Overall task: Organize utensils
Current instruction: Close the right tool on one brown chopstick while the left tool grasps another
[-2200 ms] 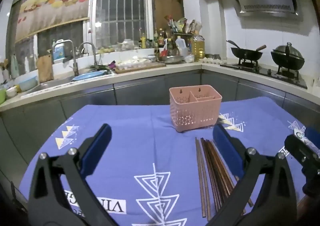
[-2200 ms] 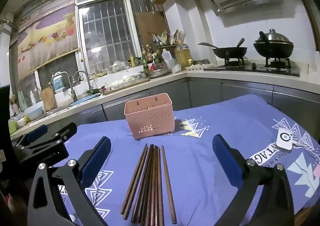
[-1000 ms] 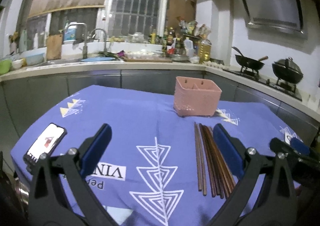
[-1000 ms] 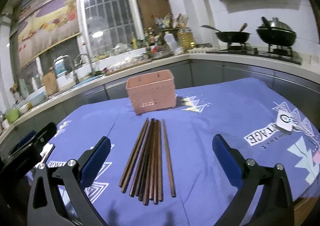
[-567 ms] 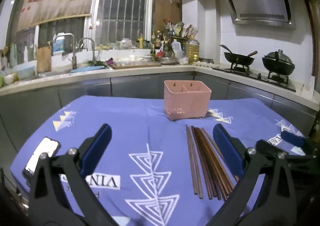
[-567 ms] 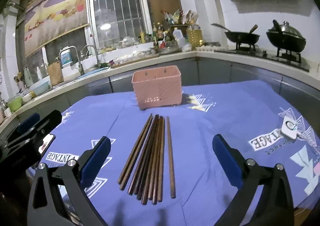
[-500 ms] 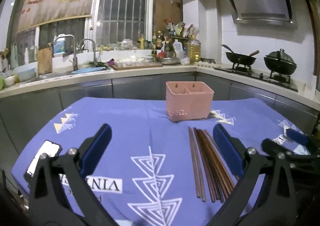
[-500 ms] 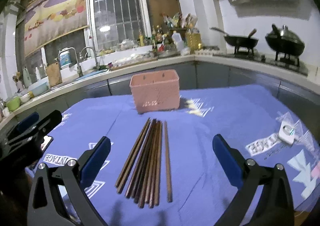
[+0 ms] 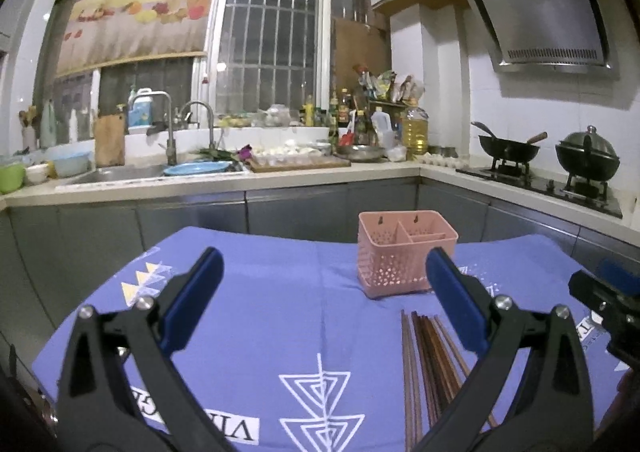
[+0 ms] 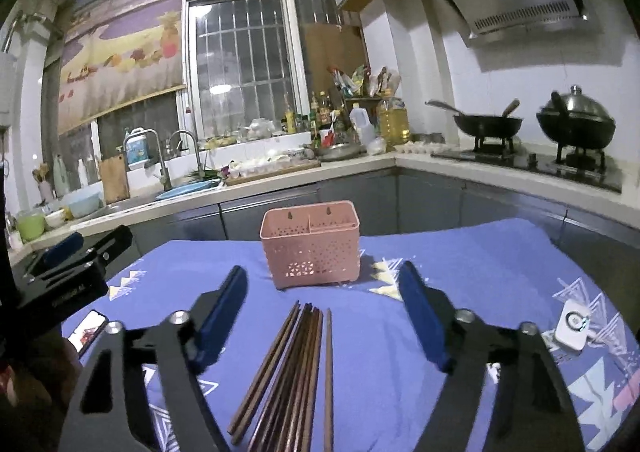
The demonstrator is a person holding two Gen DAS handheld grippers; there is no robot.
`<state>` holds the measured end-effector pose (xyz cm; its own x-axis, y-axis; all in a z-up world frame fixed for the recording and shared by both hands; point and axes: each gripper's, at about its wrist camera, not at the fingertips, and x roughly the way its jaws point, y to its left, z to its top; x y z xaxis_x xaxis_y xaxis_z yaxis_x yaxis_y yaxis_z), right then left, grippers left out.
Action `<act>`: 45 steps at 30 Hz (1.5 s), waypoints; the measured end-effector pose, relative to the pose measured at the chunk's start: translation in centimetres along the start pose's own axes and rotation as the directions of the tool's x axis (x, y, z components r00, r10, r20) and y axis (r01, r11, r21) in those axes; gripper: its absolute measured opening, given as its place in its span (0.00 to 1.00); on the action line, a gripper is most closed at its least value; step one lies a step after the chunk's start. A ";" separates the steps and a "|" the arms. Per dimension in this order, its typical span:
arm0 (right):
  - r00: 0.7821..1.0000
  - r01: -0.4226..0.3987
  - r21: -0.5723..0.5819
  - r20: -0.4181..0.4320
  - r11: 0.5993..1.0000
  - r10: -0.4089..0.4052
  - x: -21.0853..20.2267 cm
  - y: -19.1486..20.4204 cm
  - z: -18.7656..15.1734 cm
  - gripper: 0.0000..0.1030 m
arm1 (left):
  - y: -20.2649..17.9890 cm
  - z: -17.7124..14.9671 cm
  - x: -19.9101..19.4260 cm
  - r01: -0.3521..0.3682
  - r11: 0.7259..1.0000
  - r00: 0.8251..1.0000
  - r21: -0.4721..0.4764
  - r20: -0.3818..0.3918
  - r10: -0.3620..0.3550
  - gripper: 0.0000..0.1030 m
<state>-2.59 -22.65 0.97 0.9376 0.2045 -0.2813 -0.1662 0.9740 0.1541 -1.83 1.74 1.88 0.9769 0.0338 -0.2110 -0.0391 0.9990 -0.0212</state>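
Nothing's been picked up yet, so I'd call this the approach to the first grab. Right gripper point(image 10: 322, 312) hangs over the near end of the chopsticks point(image 10: 296, 368) with its jaws closing, though they're not on anything; the sticks just lie on the cloth below the gap. Left gripper point(image 9: 320, 292) is spread wide and empty, off to the left of the bundle.

The sticks sit in a loose bunch pointing away from us, one a bit apart on the right. Next move, I'd guess: drop the right gripper low, pinch one or a pair near the end, lift, tip upright.

Just past their far tips is the pink caddy point(image 10: 310, 250), standing upright, empty, divided compartments, so it's a short carry.

Room-wise, the tabletop point(image 10: 460, 252) is mostly bare blue cloth. A phone point(image 10: 89, 330) lies at the near left edge and a small white gadget point(image 10: 572, 326) over right, both well apart from the sticks. The far edge is right behind the caddy, so don't shove it.
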 end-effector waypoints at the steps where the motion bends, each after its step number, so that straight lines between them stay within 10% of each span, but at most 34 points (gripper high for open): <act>1: 1.000 -0.011 0.009 -0.022 1.000 0.012 0.4 -0.2 -0.3 0.60 | 0.0 -0.2 0.0 0.003 1.000 1.000 0.003 -0.001 -0.003 0.94; 24: 0.990 0.021 -0.005 -0.140 1.000 -0.022 2.6 -0.2 -3.4 0.49 | 0.3 -4.4 2.9 0.036 0.997 0.990 0.069 -0.140 -0.026 0.83; 30: 0.959 0.017 -0.025 -0.282 1.000 -0.024 4.8 -0.9 -6.1 0.35 | -0.2 -6.6 5.5 0.165 0.985 0.934 0.040 -0.328 -0.143 0.59; 38: 0.900 -0.016 -0.069 -0.436 0.997 -0.016 7.0 -1.0 -9.9 0.21 | -3.6 -10.8 8.8 0.320 0.947 0.802 0.035 -0.542 -0.251 0.30; 45: 0.875 -0.042 -0.099 -0.484 0.994 -0.011 7.6 -0.6 -11.4 0.21 | -4.1 -11.8 9.6 0.346 0.938 0.765 0.009 -0.581 -0.277 0.27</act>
<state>1.12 -20.53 -12.09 0.6743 0.2153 -0.7063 -0.2346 0.9695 0.0716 5.24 -2.39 -11.58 0.6366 -0.2677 -0.7232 0.3037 0.9491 -0.0840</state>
